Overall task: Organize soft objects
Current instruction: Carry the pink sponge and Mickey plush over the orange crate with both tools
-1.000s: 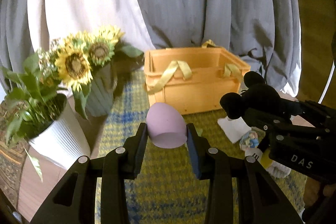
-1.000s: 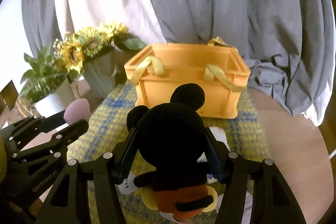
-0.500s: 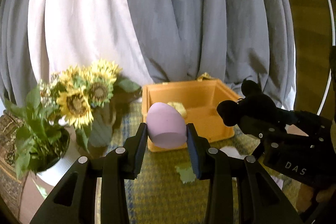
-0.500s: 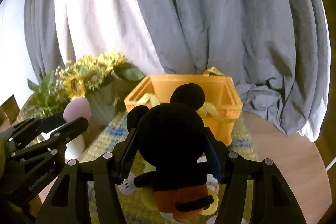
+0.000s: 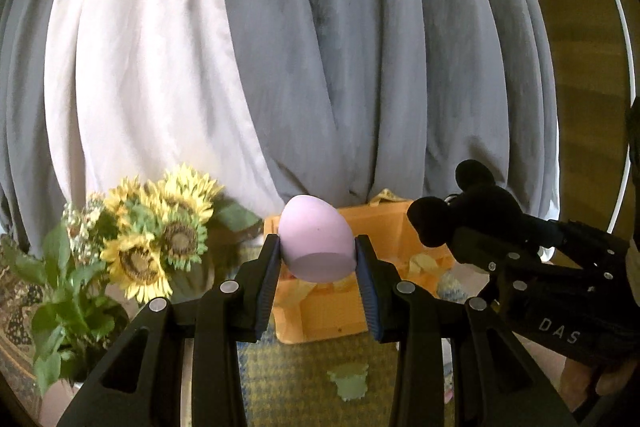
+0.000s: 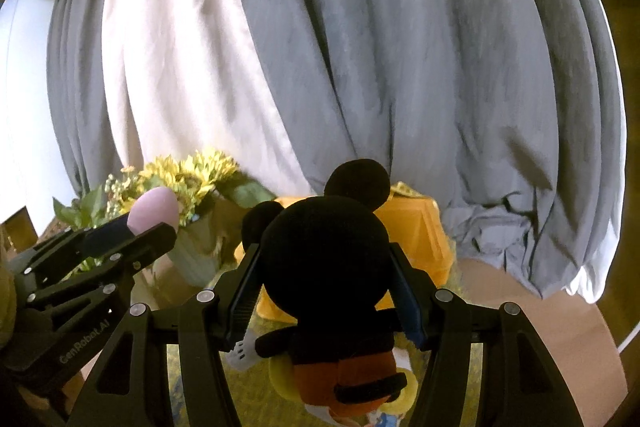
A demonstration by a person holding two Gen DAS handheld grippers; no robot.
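Both toys lifted high, box now low in front of me.

Over the last second I have raised both tools: the orange box [image 5: 340, 311], which filled the middle of my views, has dropped low and the grey curtain [image 5: 360, 67] takes up most of the frame. My left tool [image 5: 316, 263] is clenched on the pink egg [image 5: 316, 243], held above the box's near left part; my right tool [image 6: 326, 291] grips the mouse doll [image 6: 328, 267] by the head, right of the egg. I judge both are carried clear of the desk [image 6: 540, 327], ready to lower into the box beside the sunflowers [image 5: 160, 235].
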